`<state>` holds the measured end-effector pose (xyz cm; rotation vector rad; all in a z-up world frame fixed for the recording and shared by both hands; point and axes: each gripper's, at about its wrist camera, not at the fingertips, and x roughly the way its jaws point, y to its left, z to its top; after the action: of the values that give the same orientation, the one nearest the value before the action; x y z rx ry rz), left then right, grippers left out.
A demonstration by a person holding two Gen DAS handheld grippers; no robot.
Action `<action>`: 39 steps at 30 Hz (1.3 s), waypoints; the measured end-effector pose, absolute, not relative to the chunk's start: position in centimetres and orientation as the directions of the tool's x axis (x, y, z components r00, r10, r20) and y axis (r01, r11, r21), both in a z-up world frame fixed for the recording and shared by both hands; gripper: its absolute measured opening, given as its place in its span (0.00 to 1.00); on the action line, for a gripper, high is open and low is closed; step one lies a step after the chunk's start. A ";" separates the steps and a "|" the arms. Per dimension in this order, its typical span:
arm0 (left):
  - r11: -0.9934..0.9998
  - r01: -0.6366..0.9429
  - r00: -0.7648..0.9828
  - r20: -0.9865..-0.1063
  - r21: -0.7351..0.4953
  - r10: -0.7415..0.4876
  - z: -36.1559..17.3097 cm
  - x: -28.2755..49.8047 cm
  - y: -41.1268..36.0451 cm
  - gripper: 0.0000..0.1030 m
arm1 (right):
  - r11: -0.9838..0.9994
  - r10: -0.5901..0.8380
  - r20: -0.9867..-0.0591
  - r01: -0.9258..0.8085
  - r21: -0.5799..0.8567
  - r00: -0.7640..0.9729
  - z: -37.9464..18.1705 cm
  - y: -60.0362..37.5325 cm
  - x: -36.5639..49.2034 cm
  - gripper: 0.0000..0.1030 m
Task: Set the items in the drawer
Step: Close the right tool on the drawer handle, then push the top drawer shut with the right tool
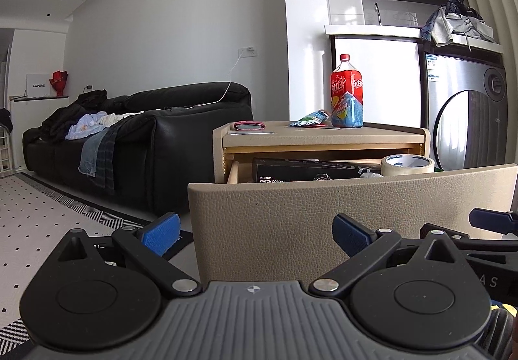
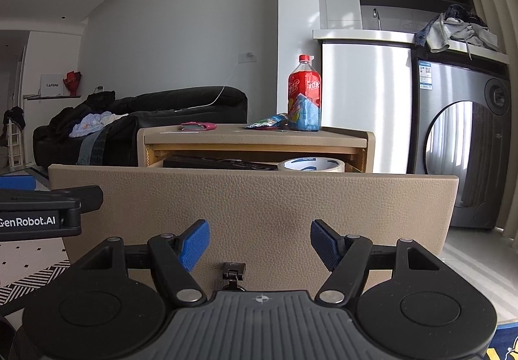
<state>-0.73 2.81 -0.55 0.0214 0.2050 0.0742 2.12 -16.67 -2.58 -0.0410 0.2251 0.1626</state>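
Note:
A beige cabinet has its drawer pulled out; the drawer front point(image 1: 323, 208) point(image 2: 252, 208) faces me. Inside lie a black Xiaomi watch box point(image 1: 304, 170) point(image 2: 220, 163) and a tape roll point(image 1: 407, 164) point(image 2: 310, 164). On the cabinet top point(image 2: 340, 137) stand a red drink bottle point(image 1: 346, 91) point(image 2: 304, 94), a snack packet point(image 1: 309, 119) point(image 2: 267, 121) and a pink wallet point(image 1: 249, 126) point(image 2: 198, 126). My left gripper point(image 1: 255, 235) is open and empty by the drawer front's left end. My right gripper point(image 2: 259, 245) is open and empty before the drawer's metal pull point(image 2: 233, 272).
A black sofa point(image 1: 136, 140) with piled clothes stands left of the cabinet. A washing machine point(image 2: 466, 146) stands at the right, with clothes on the counter above. A patterned rug point(image 1: 58, 214) covers the floor at left. The left gripper's body point(image 2: 45, 208) shows in the right wrist view.

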 end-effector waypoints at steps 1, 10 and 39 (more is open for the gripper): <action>0.997 -0.072 0.976 -0.204 0.031 0.077 -0.7 -0.8 2.7 1.00 | 0.986 0.160 -0.229 -0.169 -0.017 0.960 -2.8 -16.6 2.2 0.70; 0.997 -0.076 0.972 -0.222 0.019 0.078 -1.6 -1.4 2.7 1.00 | 0.981 0.183 -0.262 -0.194 -0.020 0.948 -4.3 -15.6 2.7 0.60; 0.998 -0.061 0.964 -0.262 -0.017 0.054 -2.7 -1.9 2.0 1.00 | 0.982 0.173 -0.295 -0.186 -0.018 0.940 -5.7 -14.9 4.2 0.18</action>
<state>-1.86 1.96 -2.71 -0.0253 0.2644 0.0579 4.22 -14.86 -5.66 -0.0455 0.2971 0.1830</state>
